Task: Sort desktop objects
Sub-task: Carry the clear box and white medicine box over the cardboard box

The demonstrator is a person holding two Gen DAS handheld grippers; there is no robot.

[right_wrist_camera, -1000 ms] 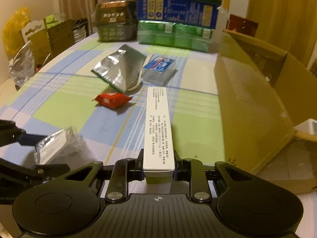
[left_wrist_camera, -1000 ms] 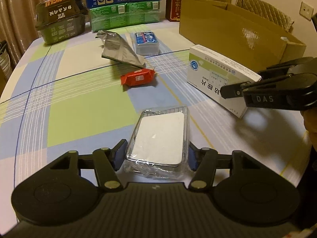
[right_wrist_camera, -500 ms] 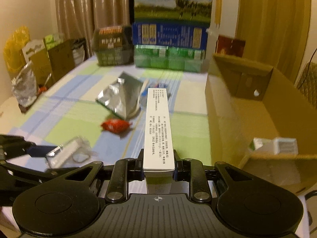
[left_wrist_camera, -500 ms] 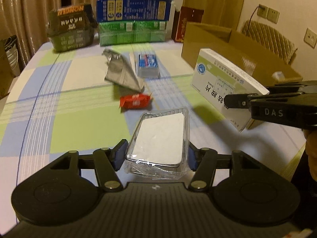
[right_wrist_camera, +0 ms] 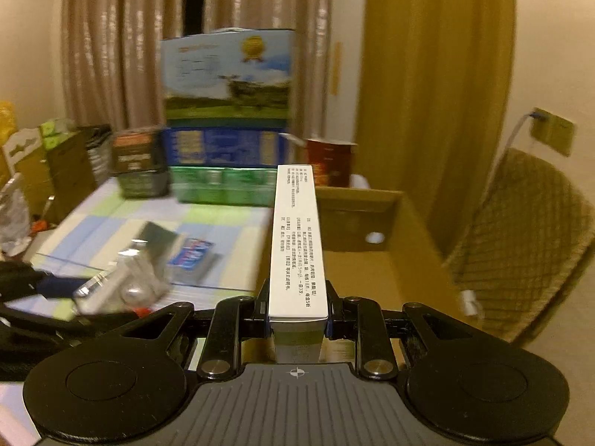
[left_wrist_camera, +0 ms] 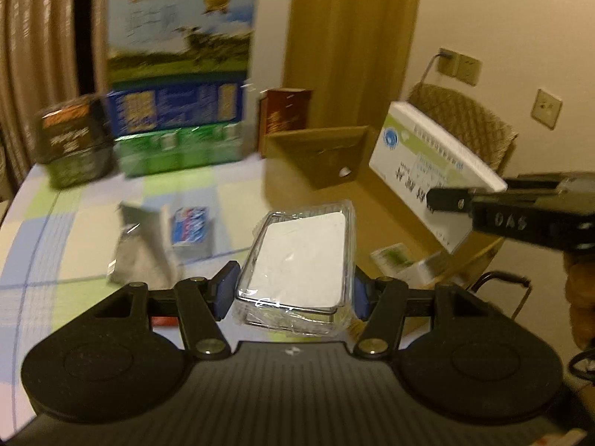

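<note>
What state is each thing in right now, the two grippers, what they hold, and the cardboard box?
Left gripper: shut on the wrapped pack.
Wrapped pack: held, lifted off the table.
Right gripper: shut on the medicine box.
Medicine box: held on edge, raised over the cardboard box.
Cardboard box: open at the top, something small and white inside.
Foil bag: lying on the table.

Two black two-finger grippers, left (left_wrist_camera: 293, 290) and right (right_wrist_camera: 297, 317), each clamped on one item: one clear plastic-wrapped white pack (left_wrist_camera: 301, 260), one long white medicine carton (right_wrist_camera: 297, 245). One open brown cardboard box (right_wrist_camera: 357, 215). One silver foil pouch (left_wrist_camera: 139, 249), one blue-labelled packet (left_wrist_camera: 187, 225) (both blurred). One wicker chair (right_wrist_camera: 520, 245).
</note>
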